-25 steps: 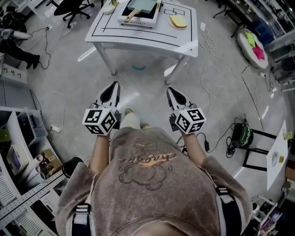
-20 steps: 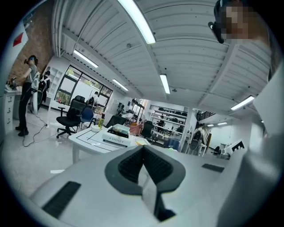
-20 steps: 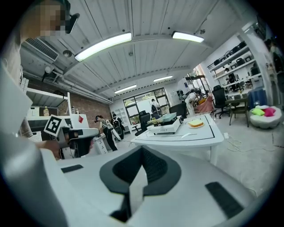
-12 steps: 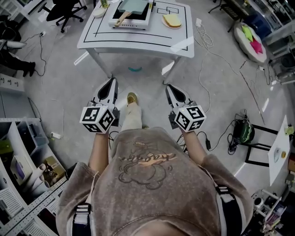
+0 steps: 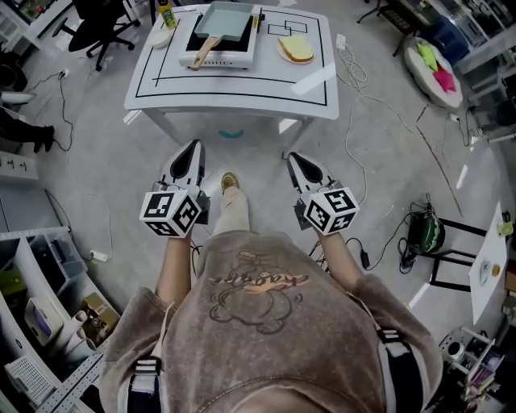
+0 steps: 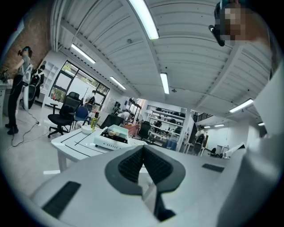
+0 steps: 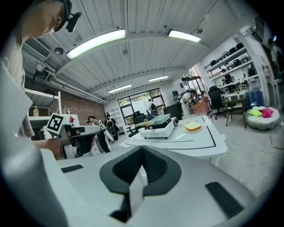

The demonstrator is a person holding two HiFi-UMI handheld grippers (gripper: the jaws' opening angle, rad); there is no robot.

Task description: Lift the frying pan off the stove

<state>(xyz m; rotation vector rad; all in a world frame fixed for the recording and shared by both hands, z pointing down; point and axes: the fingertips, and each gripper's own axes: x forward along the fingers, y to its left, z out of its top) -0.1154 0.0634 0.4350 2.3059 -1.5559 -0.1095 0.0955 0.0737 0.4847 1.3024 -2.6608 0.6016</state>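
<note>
A white table (image 5: 242,90) with black lines marked on it stands ahead of the person, across a stretch of grey floor. On its far half sits a white stove (image 5: 239,58), and the pan (image 5: 230,19) lies on top of it, not yet lifted, its wooden handle (image 5: 201,55) slanting toward the near left corner of the stove. A plate (image 5: 295,51) with bread is just right of the stove, and a bowl (image 5: 159,36) is at its left.

The left gripper (image 5: 191,148) and right gripper (image 5: 295,157) are held out level in front of the body, well apart from the table. Both have their jaws pressed together with nothing between them, as each gripper view shows.

Likely trouble: 2 closed grippers arriving at the handle would nudge it and skew the pan on the stove, so 1 must open before it gets there. A grip far out on the thin handle could let the pan tip. A cable (image 5: 352,137) trails on the floor right of the table and could catch a foot.

Against the frame from a second ago, the table sits lower and nearer in the head view, and the whole tabletop shows; the person has been walking toward it, with both grippers carried closed
</note>
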